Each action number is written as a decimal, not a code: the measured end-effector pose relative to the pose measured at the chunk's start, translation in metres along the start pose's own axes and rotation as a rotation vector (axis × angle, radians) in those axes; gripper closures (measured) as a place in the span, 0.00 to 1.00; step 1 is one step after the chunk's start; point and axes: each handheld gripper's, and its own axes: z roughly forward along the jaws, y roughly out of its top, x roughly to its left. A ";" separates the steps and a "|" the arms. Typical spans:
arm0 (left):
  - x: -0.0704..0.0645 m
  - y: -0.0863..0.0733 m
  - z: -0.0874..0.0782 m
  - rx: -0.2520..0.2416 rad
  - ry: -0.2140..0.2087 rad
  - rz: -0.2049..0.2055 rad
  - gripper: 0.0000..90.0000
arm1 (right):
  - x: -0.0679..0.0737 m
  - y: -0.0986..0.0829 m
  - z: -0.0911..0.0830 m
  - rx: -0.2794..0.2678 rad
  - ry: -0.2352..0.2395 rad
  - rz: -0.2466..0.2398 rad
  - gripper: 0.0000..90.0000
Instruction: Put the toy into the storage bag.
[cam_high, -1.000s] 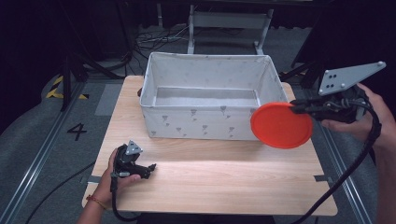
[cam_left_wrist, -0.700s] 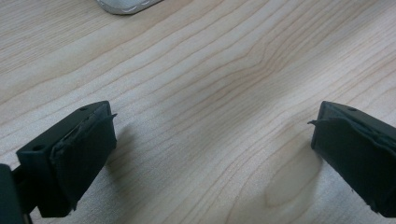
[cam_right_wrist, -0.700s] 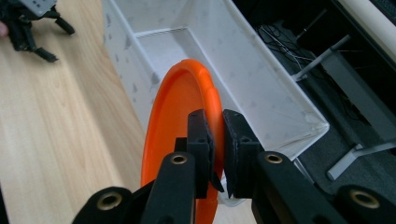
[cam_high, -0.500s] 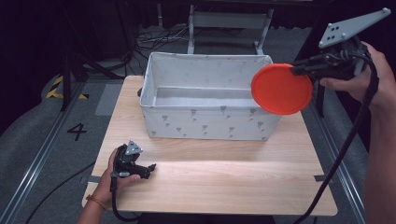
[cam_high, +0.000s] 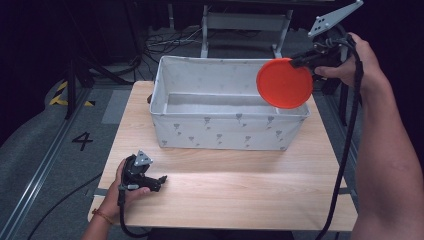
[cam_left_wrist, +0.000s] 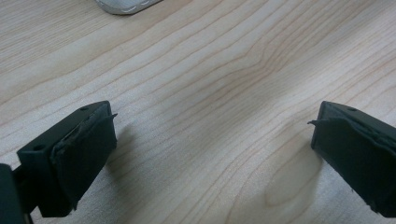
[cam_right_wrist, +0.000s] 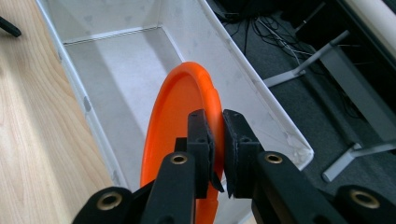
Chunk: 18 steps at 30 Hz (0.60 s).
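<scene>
High view: you are pinching the orange plate (cam_high: 284, 83) by its rim in the right gripper (cam_high: 300, 61), upper right, above the white bin (cam_high: 227, 132). Lower it gently inside before releasing. Your left gripper (cam_high: 159, 179) is resting spread, lower left.

One orange plate (cam_high: 284, 83), one white bin (cam_high: 220, 131) and two grippers are showing at one table (cam_high: 240, 185).

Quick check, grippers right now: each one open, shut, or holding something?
Left gripper: open, holding nothing, low over the wooden table.
Right gripper: shut on the rim of the orange plate, above the white bin.
</scene>
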 end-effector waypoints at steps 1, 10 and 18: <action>0.000 0.000 0.000 0.000 0.000 0.000 0.00 | 0.000 0.000 0.000 0.000 0.000 0.000 0.92; 0.000 0.000 0.000 0.000 0.000 0.000 0.00 | -0.005 0.001 0.052 0.085 0.086 -0.071 0.92; 0.000 -0.001 -0.001 0.001 0.001 0.006 0.01 | 0.004 -0.006 0.085 0.173 0.182 -0.132 0.92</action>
